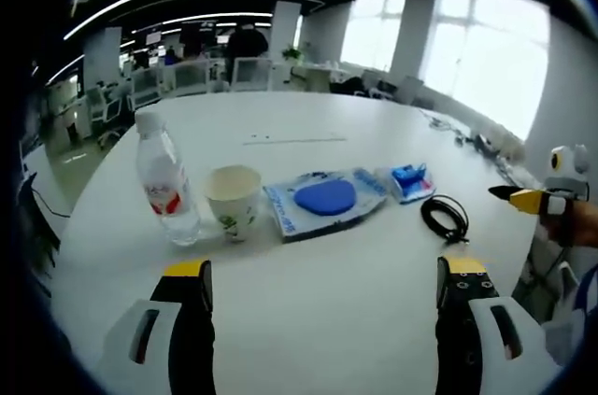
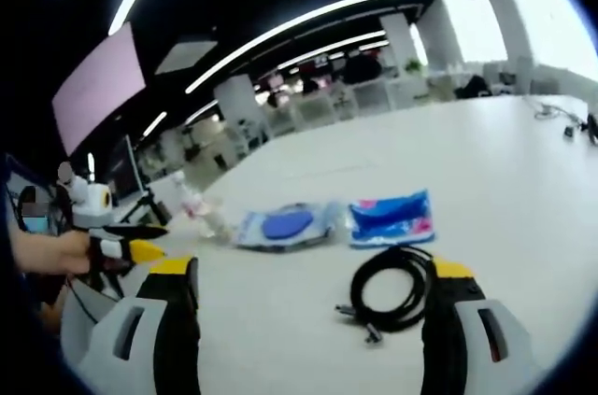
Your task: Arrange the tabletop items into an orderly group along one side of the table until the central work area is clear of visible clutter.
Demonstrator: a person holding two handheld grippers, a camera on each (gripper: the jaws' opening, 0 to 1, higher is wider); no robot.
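On the white table (image 1: pixel 308 311) a row of items lies across the middle. From the left stand a clear water bottle (image 1: pixel 166 188) with a red label and a paper cup (image 1: pixel 234 201). Then come a plastic bag holding a blue oval object (image 1: pixel 325 199), a small blue packet (image 1: pixel 411 182) and a coiled black cable (image 1: pixel 446 218). My left gripper (image 1: pixel 327 274) is open, short of the row, holding nothing. In the right gripper view my right gripper (image 2: pixel 308 274) is open, its right jaw beside the cable (image 2: pixel 392 292). Beyond it lie the packet (image 2: pixel 391 218), the bag (image 2: pixel 285 225) and the blurred bottle (image 2: pixel 201 208).
The right gripper's yellow tips (image 1: pixel 523 197) enter the left gripper view from the right, and a hand holds the left gripper (image 2: pixel 126 246) at the left of the right gripper view. Small cables (image 1: pixel 476 141) lie near the table's far right edge. Office chairs (image 1: pixel 177 77) stand beyond the table.
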